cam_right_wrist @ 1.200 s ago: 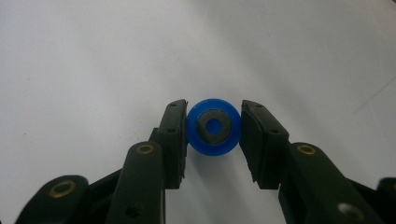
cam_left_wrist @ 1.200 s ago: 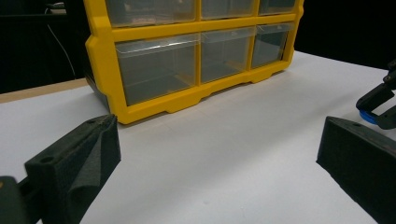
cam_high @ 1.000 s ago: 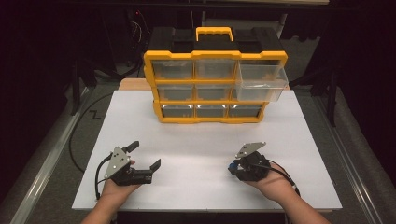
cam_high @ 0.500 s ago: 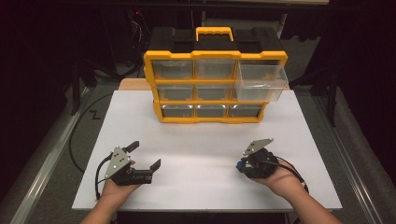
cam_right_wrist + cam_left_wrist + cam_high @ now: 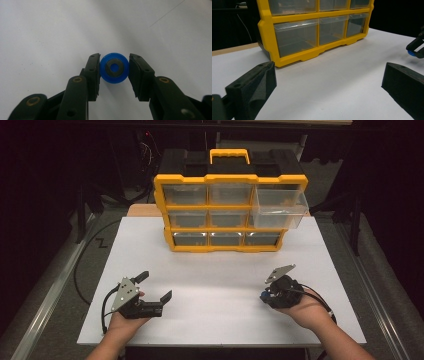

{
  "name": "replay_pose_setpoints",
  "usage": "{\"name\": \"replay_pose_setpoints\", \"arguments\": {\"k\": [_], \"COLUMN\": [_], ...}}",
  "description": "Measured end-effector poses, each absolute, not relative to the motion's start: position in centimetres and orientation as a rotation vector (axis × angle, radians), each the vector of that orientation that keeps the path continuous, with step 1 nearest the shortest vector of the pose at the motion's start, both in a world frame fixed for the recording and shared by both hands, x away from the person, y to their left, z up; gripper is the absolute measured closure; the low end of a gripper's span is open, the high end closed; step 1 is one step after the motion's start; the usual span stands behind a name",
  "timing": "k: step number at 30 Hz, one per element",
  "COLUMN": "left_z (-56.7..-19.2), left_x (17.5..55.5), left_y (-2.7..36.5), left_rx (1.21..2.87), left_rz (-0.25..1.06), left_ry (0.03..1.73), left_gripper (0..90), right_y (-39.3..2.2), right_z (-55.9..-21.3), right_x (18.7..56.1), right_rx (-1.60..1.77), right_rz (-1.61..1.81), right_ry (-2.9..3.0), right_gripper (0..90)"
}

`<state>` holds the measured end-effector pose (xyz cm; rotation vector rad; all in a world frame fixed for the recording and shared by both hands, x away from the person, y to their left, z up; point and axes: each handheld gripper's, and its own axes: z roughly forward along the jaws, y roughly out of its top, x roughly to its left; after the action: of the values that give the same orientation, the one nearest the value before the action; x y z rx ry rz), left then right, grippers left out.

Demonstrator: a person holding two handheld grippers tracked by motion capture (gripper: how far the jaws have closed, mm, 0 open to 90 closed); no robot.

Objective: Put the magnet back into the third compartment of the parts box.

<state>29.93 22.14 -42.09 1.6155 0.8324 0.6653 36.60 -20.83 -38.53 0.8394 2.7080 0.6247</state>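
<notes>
Right hand: comes in from the near right corner, forearm angled up and to the left, wrist low over the white table top (image 5: 215,270).
Right gripper (image 5: 263,296): pointed down at the table top, its grey plate tilted up toward the far side; jaws pinched on a blue roller (image 5: 114,68).
Blue roller: a small blue ring with a grey centre, clamped on both sides between the black pads (image 5: 92,72); at the near right of the table, seen as a blue spot under the gripper in the high view.
Left hand: enters at the near left, resting close to the near edge.
Left gripper (image 5: 155,287): lies roughly level, pointing toward the far right; jaws spread wide with nothing between them.
Yellow drawer cabinet (image 5: 230,227): stands at the far middle of the table, well apart from both grippers.
Open drawer (image 5: 279,209): top right, clear, pulled out toward the near side.
Open room: a broad bare stretch of white lies between the cabinet and the two hands.
Edges: the right hand sits near the right and near edges; dark floor lies beyond.
</notes>
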Motion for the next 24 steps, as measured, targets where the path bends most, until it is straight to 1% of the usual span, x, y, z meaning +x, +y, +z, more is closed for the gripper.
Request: {"name": "replay_pose_setpoints", "arguments": {"k": [9,24], "left_z": [-42.1,-42.0], "left_x": [29.9,29.8], "left_y": [22.1,21.8], "left_rx": [1.615,1.624], "left_rz": [0.666,0.667], "left_ry": [0.831,0.817], "left_gripper": [0.2,0.2], "right_y": [-21.1,-20.2], "right_z": [-37.7,-37.2], "right_x": [36.9,37.3], "right_rx": [0.837,0.778], "right_rz": [0.578,0.474], "right_ry": [2.739,2.77], "right_gripper": [65.1,65.2]}}
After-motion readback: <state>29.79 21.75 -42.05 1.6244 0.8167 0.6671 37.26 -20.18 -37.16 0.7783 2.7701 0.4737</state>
